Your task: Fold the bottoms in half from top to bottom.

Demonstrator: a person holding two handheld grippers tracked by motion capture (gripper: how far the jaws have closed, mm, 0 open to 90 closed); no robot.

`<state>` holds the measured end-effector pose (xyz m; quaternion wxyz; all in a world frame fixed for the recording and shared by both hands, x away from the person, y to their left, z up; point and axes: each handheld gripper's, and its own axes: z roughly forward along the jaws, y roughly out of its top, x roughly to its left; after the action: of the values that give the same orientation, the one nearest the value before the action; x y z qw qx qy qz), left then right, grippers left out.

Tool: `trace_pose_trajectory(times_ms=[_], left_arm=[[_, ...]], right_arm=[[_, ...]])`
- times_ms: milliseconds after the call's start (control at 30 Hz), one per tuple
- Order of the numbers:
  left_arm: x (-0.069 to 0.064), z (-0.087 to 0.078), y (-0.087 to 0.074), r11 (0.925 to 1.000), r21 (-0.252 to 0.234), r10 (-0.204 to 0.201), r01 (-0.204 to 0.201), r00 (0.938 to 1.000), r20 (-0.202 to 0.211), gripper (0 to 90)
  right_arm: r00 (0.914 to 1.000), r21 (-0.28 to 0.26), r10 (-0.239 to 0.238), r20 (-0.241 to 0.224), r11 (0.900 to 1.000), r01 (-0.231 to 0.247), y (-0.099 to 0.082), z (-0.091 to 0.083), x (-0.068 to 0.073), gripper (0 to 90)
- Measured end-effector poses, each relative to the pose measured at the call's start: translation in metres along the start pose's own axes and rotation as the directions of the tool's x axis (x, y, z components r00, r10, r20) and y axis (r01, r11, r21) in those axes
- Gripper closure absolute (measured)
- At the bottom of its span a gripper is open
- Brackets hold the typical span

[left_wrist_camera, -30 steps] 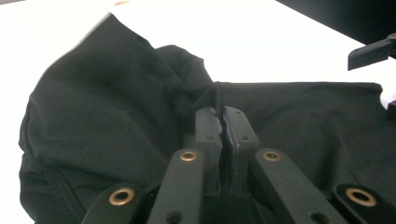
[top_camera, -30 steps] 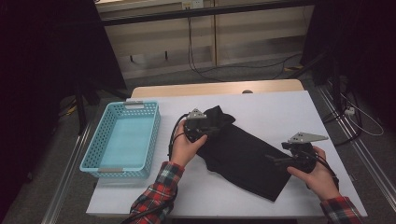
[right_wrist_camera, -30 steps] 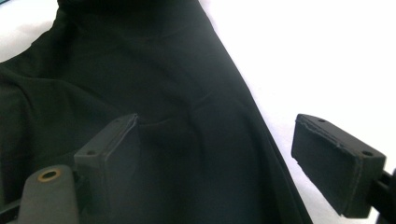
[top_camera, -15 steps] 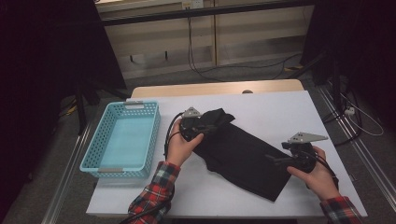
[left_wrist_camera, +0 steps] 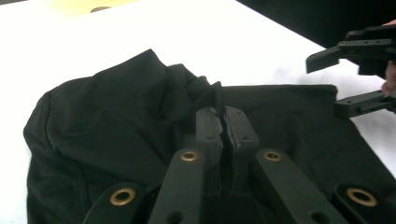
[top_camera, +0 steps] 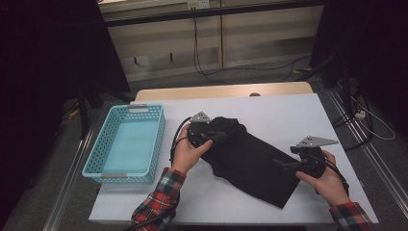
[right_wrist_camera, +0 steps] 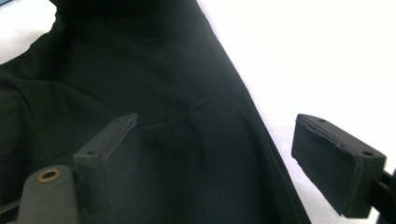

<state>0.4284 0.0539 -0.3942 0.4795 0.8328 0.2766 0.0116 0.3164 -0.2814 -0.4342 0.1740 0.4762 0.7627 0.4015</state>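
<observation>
White table (top_camera: pixel 288 115) fills the middle of the high view, dark room around it, wooden edge strip along the far side, cables on the floor beyond

Turquoise plastic basket (top_camera: pixel 126 143) at left of frame, on the table's left edge, nothing visible inside it. Well apart from the cloth

Black garment (top_camera: pixel 250 161) lies centre frame, running from upper left to lower right; upper-left end bunched, lower-right end flat

Left gripper (top_camera: pixel 219 136) at the bunched end, held by the left hand (top_camera: pixel 188 151), plaid sleeve (top_camera: pixel 156 204) below it. In the left gripper view its jaws stand pressed together with a raised fold of the garment (left_wrist_camera: pixel 140 116) pinched between them

Right gripper (top_camera: pixel 284 163) at lower right of frame, at the garment's lower-right edge, held by the right hand (top_camera: pixel 327 180). In the right gripper view its jaws stand wide apart: one pad over the black cloth (right_wrist_camera: pixel 140 93), the other over bare white table (right_wrist_camera: pixel 303 56). Whether either touches the surface, cannot tell. The same gripper (left_wrist_camera: pixel 348 77) appears at upper right of the left gripper view, jaws spread

Versus half a second earlier: left gripper further right over the bunched end, cloth there more gathered. Right gripper and basket unchanged
</observation>
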Motion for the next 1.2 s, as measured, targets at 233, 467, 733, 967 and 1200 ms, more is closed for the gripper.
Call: trace_pose_trajectory(times_ms=[233, 467, 733, 967, 1200], left_arm=[[-0.011, -0.002, 0.004, 0.9999, -0.002, 0.011, -0.011, 0.9993, 0.036, 85.7], [-0.019, 0.005, -0.001, 0.9997, 0.026, -0.004, 0.002, 0.9980, 0.062, 85.6], [-0.032, 0.010, -0.001, 0.9985, 0.053, 0.007, -0.012, 0.9947, 0.103, 85.7], [-0.040, 0.013, -0.004, 0.9976, 0.066, 0.014, -0.023, 0.9918, 0.127, 85.5], [-0.044, 0.013, -0.006, 0.9978, 0.065, 0.006, -0.016, 0.9897, 0.143, 84.2]], right_arm=[[1.0000, -0.004, -0.005, 0.001, 1.0000, 0.005, 0.001, 0.000, 0.001, 15.9], [1.0000, -0.007, -0.009, -0.002, 0.9999, 0.008, 0.002, 0.001, 0.003, 15.9], [0.9999, -0.014, -0.014, -0.004, 0.9998, 0.014, 0.003, 0.002, 0.004, 15.9], [0.9998, -0.021, -0.017, -0.009, 0.9996, 0.016, 0.005, 0.005, 0.006, 15.9], [0.9996, -0.018, -0.027, -0.012, 0.9995, 0.027, 0.008, 0.009, 0.007, 15.9]])
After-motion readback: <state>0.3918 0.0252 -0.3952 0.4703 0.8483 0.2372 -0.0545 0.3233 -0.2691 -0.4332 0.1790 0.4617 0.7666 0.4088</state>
